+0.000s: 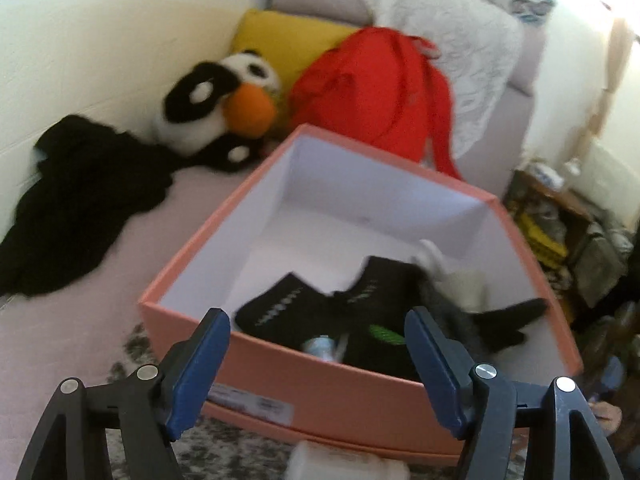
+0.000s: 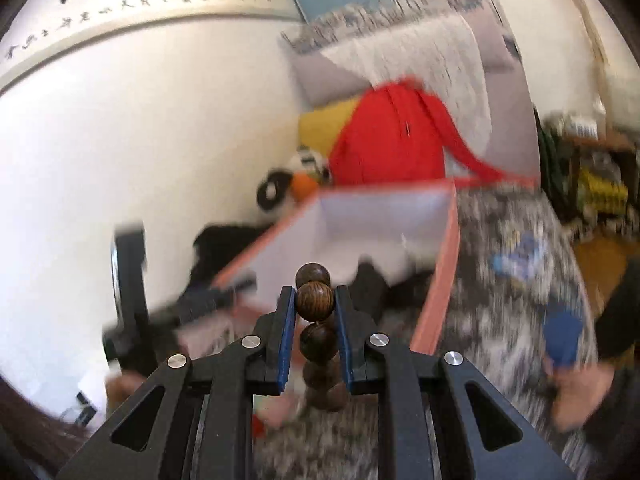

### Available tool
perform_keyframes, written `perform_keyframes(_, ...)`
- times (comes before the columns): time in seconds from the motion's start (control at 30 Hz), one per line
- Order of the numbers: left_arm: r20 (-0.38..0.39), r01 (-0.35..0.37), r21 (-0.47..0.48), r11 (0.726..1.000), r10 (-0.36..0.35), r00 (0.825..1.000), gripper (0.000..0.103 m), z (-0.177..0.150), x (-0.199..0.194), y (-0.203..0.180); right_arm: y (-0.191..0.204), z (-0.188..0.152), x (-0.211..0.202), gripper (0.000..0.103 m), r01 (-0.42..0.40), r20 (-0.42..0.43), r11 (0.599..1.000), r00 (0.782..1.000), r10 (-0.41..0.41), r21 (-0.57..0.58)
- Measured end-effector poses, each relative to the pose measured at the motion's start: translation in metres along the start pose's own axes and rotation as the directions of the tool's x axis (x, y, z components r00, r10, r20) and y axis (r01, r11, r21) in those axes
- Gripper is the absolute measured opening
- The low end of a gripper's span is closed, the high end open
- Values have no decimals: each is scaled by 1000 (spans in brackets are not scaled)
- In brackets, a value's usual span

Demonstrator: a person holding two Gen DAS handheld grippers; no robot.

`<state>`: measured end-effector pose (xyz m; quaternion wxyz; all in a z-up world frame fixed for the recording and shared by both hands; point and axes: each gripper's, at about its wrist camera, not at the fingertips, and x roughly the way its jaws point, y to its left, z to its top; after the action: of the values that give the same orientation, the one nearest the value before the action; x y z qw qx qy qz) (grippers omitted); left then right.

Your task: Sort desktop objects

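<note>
Above the pink box [image 1: 320, 392] of socks [image 1: 360, 304], the left gripper [image 1: 318, 354] is standing wide and empty, while the right gripper [image 2: 315, 308] is pinching wooden beads [image 2: 314, 302] near it.

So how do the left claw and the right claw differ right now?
The left claw stands wide open with nothing between its pads, above the pink box's near wall. The right claw is narrow, shut on a string of wooden beads. Both have blue pads on black arms.
</note>
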<state>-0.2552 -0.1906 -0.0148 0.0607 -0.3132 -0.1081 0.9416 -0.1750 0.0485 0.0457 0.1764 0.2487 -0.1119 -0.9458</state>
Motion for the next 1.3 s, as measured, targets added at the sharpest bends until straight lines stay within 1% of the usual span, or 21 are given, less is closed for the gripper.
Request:
perform_keyframes(0.1, -14, 9, 2, 1000, -9, 1000, 76, 1, 1, 5, 5, 26, 21, 22, 45, 17, 998, 999, -45, -41)
perform_keyframes(0.13, -24, 25, 5, 1000, -25, 999, 76, 1, 1, 6, 6, 29, 30, 27, 76, 5, 996, 997, -76, -49)
perform_keyframes(0.17, -40, 42, 14, 999, -42, 998, 79, 0, 2, 6, 7, 29, 40, 36, 116, -17, 992, 993, -117, -55)
perform_keyframes(0.2, -58, 56, 28, 998, -55, 997, 80, -1, 2, 4, 8, 27, 48, 66, 164, -44, 985, 985, -167, -59)
perform_keyframes(0.23, -63, 60, 41, 997, -58, 996, 80, -2, 2, 2, 8, 23, 53, 85, 196, -57, 979, 978, -200, -60)
perform_keyframes(0.37, -48, 50, 94, 994, -46, 998, 82, -5, -1, -12, 12, -9, 29, 87, 195, -26, 977, 980, -198, -84)
perform_keyframes(0.43, -15, 38, 89, 995, -37, 999, 82, -4, -6, -21, 10, -32, 8, 90, 208, -15, 974, 978, -210, -86)
perform_keyframes(0.53, 53, 7, 2, 1000, -7, 999, 82, -1, -17, -31, -7, -74, -24, 96, 215, -16, 976, 977, -214, 20)
perform_keyframes(0.57, 67, 21, -44, 999, -18, 998, 82, -1, -21, -31, -16, -92, -32, 96, 210, -27, 974, 978, -208, 83)
perform_keyframes(0.63, 88, 93, -148, 985, -80, 993, 82, -5, -29, -32, -37, -129, -43, 97, 191, -65, 958, 981, -182, 215)
perform_keyframes(0.67, 100, 113, -180, 977, -97, 990, 83, -9, -33, -34, -46, -142, -41, 97, 189, -94, 950, 981, -171, 250)
perform_keyframes(0.7, 112, 110, -189, 976, -89, 990, 83, -14, -37, -37, -54, -154, -34, 97, 201, -150, 940, 975, -165, 275)
perform_keyframes(0.73, 117, 71, -171, 983, -51, 992, 85, -23, -40, -42, -61, -160, -25, 97, 212, -216, 932, 965, -151, 293)
perform_keyframes(0.77, 118, 4, -137, 991, 12, 993, 86, -34, -42, -46, -67, -161, -20, 96, 203, -249, 926, 961, -125, 318)
perform_keyframes(0.83, 122, -141, -60, 988, 148, 982, 87, -61, -42, -53, -75, -159, -18, 96, 170, -248, 914, 965, -79, 368)
perform_keyframes(0.9, 102, -215, 15, 976, 213, 972, 87, -84, -35, -55, -78, -153, -24, 96, 145, -210, 908, 976, -65, 393)
perform_keyframes(0.93, 84, -227, 62, 972, 222, 971, 87, -94, -29, -56, -79, -151, -26, 96, 124, -196, 906, 979, -47, 404)
perform_keyframes(1.03, -4, -202, 209, 957, 208, 978, 87, -109, -2, -58, -85, -148, -37, 96, 48, -162, 880, 986, 33, 472)
perform_keyframes(1.07, -20, -191, 234, 953, 201, 979, 87, -112, 4, -57, -88, -148, -42, 96, 19, -146, 866, 987, 63, 500)
perform_keyframes(1.17, -108, -144, 281, 949, 181, 978, 87, -119, 31, -54, -92, -145, -55, 96, -55, -98, 825, 986, 132, 563)
perform_keyframes(1.3, -208, -135, 260, 956, 192, 959, 89, -126, 65, -43, -100, -141, -68, 97, -90, -48, 787, 987, 150, 610)
